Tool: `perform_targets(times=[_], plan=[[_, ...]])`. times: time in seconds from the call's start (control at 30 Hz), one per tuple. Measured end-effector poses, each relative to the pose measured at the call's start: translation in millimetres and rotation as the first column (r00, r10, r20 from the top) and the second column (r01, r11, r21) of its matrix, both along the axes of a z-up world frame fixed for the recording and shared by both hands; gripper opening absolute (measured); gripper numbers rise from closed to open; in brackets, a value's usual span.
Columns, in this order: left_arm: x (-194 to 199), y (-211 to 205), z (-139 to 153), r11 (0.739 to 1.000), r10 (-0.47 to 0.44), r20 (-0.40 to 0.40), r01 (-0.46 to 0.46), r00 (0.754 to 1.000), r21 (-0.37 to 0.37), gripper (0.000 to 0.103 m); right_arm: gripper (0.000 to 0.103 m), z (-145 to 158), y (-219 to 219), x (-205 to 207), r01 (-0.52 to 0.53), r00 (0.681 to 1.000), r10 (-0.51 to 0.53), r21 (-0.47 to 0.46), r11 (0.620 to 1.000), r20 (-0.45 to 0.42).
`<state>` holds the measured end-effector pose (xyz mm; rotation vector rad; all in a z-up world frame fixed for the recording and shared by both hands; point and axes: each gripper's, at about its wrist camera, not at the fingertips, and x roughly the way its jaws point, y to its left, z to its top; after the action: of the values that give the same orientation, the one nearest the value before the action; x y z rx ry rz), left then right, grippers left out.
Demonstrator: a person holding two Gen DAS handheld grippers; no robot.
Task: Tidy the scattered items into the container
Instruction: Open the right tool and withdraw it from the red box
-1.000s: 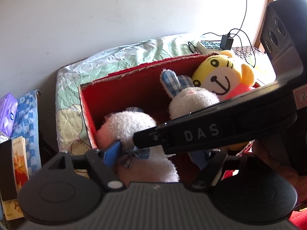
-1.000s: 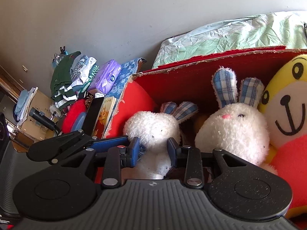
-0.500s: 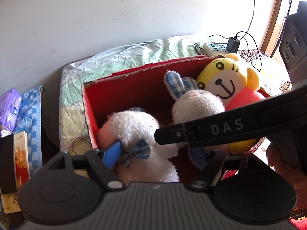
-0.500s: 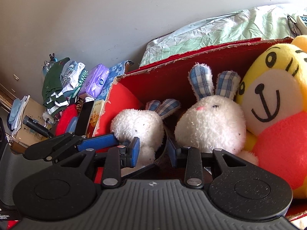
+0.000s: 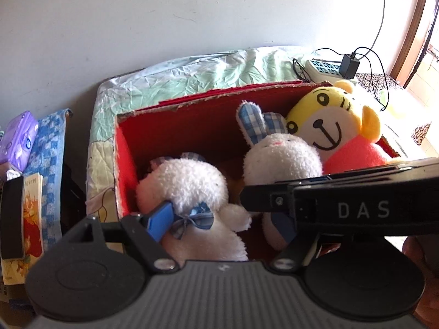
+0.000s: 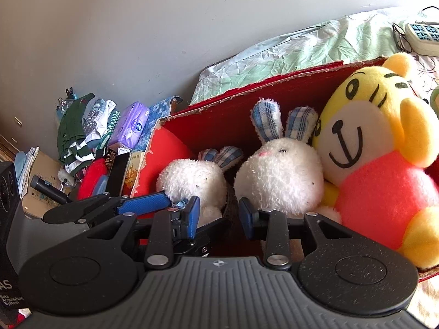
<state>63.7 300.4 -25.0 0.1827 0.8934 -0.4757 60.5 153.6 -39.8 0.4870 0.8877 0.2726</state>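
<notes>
A red cardboard box point(image 5: 192, 128) point(image 6: 247, 104) holds three plush toys. A white bunny with a blue bow point(image 5: 189, 189) point(image 6: 192, 178) sits at the left, a second white bunny with checked ears point(image 5: 279, 159) point(image 6: 277, 172) in the middle, and a yellow tiger in a pink shirt point(image 5: 329, 131) point(image 6: 378, 148) at the right. My left gripper point(image 5: 222, 223) stands open around the bow bunny; its left pad touches the neck, the right pad stands clear. My right gripper point(image 6: 219, 218) is open a little before the gap between the bunnies, holding nothing. One of its fingers point(image 5: 274, 200) crosses the left wrist view.
A green quilt point(image 5: 219, 71) lies behind the box, with a power strip point(image 5: 326, 67) and cables on it. Left of the box are a book point(image 5: 31, 213), a purple tissue pack point(image 5: 19, 137), blue patterned cloth and a pile of clothes point(image 6: 82, 128). A wall rises behind.
The right gripper has drifted rightward, bringing the tiger further into its view. In the left wrist view its black finger now sits lower. Neither gripper's opening has changed; the toys have not moved.
</notes>
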Motion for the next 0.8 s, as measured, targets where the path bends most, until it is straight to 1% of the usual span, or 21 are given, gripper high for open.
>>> perform_targets(times=[0.2, 0.5, 0.67, 0.8], plan=[[1.3, -3.2, -5.4, 0.999, 0.029, -0.006, -0.029, 1.000, 0.035, 0.079, 0.035, -0.8, -1.6, -4.2, 0.012, 1.000, -0.012, 0.000, 1.000, -0.002], [3.1, -1.7, -8.1, 0.996, 0.064, -0.005, -0.063, 0.998, 0.056, 0.079, 0.035, 4.6, -5.5, -10.9, 0.019, 1.000, -0.019, 0.010, 1.000, 0.012], [2.4, -3.3, -8.1, 0.995, 0.081, -0.005, -0.080, 0.997, 0.065, 0.079, 0.036, 11.8, -6.7, -16.8, 0.012, 0.999, -0.012, -0.005, 1.000, 0.033], [1.3, -4.4, -7.5, 0.992, 0.101, -0.009, -0.100, 0.995, 0.071, 0.079, 0.036, 15.4, -8.3, -21.4, 0.010, 0.999, -0.008, -0.038, 0.999, 0.051]])
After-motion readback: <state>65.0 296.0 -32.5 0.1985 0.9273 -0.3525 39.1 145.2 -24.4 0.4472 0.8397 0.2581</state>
